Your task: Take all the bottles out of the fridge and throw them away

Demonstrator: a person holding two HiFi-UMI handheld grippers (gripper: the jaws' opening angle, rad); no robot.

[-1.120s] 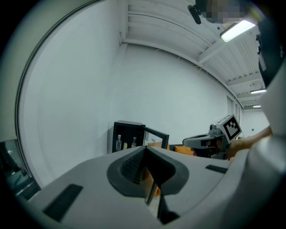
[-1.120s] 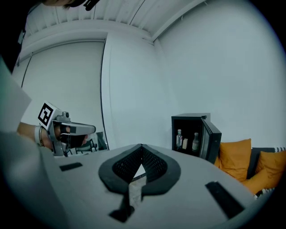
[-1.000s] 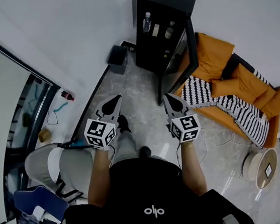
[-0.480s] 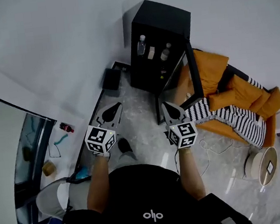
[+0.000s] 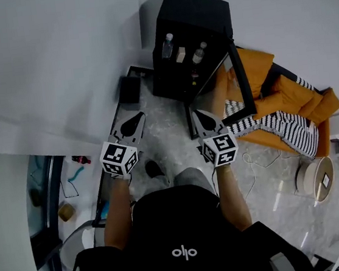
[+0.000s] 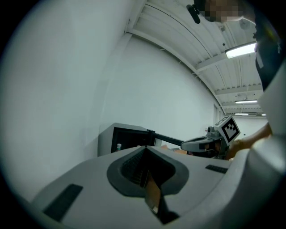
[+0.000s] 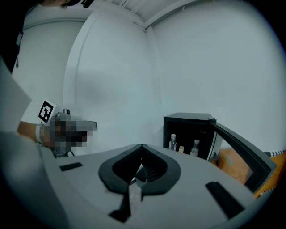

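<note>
With both pinched shut and empty, the left tool (image 5: pixel 137 118) and right tool (image 5: pixel 196 114) point across the floor at the open fridge (image 5: pixel 194 12) – still well ahead – where the bottles (image 5: pixel 167 45) stand upright on a shelf, probably nearer the right tool.

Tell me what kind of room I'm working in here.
Probably a lounge or office break corner: an orange sofa with a striped throw, a small black fridge standing open, and strip lights overhead.

fridge (image 5: pixel 194 12): black | sofa (image 5: pixel 293 95): orange | blanket (image 5: pixel 289 132): black-white stripes | floor (image 5: pixel 168 126): grey marble
</note>
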